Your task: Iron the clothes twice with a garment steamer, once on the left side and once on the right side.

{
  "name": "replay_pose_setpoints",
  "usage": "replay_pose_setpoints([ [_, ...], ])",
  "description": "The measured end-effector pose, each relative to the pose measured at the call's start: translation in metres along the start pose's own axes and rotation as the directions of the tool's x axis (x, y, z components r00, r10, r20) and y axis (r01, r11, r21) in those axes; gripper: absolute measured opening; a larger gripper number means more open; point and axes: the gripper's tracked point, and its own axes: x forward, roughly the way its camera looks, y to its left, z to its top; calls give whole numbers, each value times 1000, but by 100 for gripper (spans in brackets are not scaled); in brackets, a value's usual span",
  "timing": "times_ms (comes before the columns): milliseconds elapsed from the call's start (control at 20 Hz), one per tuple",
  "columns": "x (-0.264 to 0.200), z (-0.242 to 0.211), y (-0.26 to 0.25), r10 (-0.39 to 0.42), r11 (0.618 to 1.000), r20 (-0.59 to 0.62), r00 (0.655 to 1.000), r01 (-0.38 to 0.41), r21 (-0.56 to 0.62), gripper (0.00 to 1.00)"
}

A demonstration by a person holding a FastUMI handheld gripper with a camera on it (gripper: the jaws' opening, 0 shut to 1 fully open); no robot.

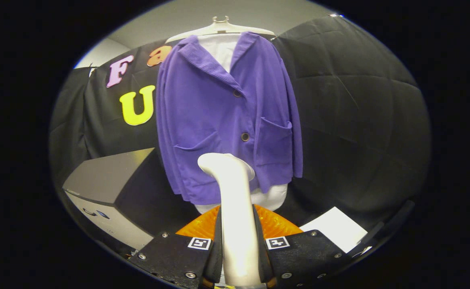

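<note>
My gripper (239, 257) is clamped on the garment steamer (235, 224) — both fingers press its white handle, one per side, handle upright between them. Steamer head (225, 162) curves off to one side just above my fingers, sits in front of the jacket's lower hem; can't tell if touching fabric. Purple jacket (219, 120) hangs straight ahead, beyond the fingers, on a pale hanger (221, 27), white garment under it showing at collar + below hem. 2 dark buttons, 2 patch pockets. Orange ribbed object (275, 224) right behind the handle, low, partly hidden by my fingers. Grey box (110, 180) off to the L of the fingers; white sheet (335, 228) off to the R, low. Square marker tags on both finger blocks — no readable brand or text on the steamer or jacket.
</note>
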Motion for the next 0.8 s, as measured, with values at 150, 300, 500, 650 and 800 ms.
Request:
replay_pose_setpoints([
  [150,-16,26,37,52,998,49,997,-51,-21,35],
  [300,-30,48,69,79,996,103,991,-75,-49,35],
  [500,-43,71,108,92,994,161,983,-82,-66,35],
  [650,-55,83,136,95,994,198,976,-80,-79,35],
  [800,-63,89,160,88,994,237,967,-68,-88,36],
])
